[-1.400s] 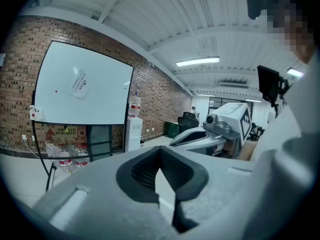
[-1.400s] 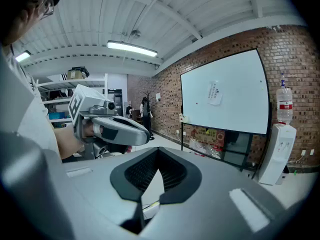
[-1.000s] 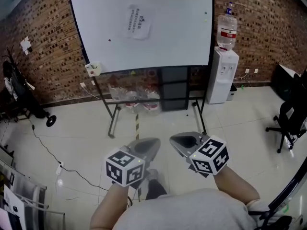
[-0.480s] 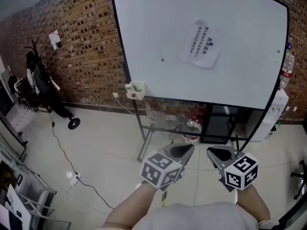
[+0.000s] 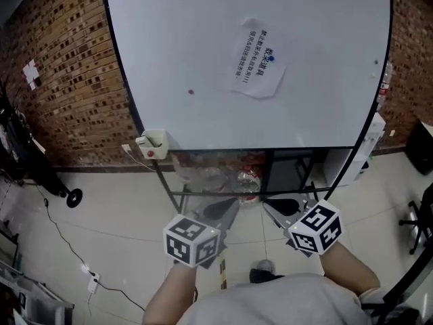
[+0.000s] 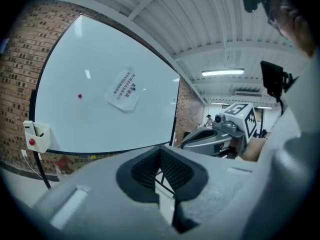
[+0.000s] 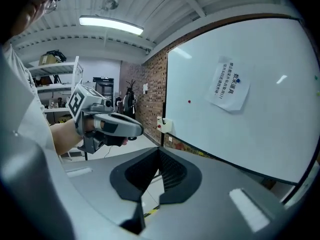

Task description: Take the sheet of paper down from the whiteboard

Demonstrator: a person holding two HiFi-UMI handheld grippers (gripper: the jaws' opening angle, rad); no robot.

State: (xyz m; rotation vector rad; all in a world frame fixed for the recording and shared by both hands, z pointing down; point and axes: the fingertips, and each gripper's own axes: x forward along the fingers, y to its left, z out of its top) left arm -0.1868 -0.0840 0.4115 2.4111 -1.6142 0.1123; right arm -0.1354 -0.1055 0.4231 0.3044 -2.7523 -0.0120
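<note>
A white sheet of paper (image 5: 258,58) with printed lines hangs tilted on the upper right of the whiteboard (image 5: 183,39), pinned by a blue magnet (image 5: 271,57). It also shows as the paper (image 6: 123,90) in the left gripper view and the paper (image 7: 229,84) in the right gripper view. My left gripper (image 5: 229,210) and right gripper (image 5: 272,206) are held side by side, low in front of the board's stand, well short of the sheet. Both are shut and hold nothing. The left gripper (image 6: 160,156) and right gripper (image 7: 159,160) point towards the board.
A red magnet (image 5: 191,92) sits left of the sheet. A small marker holder (image 5: 153,143) hangs at the board's lower left corner. Large water bottles (image 5: 226,179) lie under the stand. A water dispenser (image 5: 369,141) stands at the right, an office chair (image 5: 421,217) further right.
The whiteboard and sheet have grown larger and nearer in the head view as both grippers travelled towards the board. Both jaws stayed shut.
</note>
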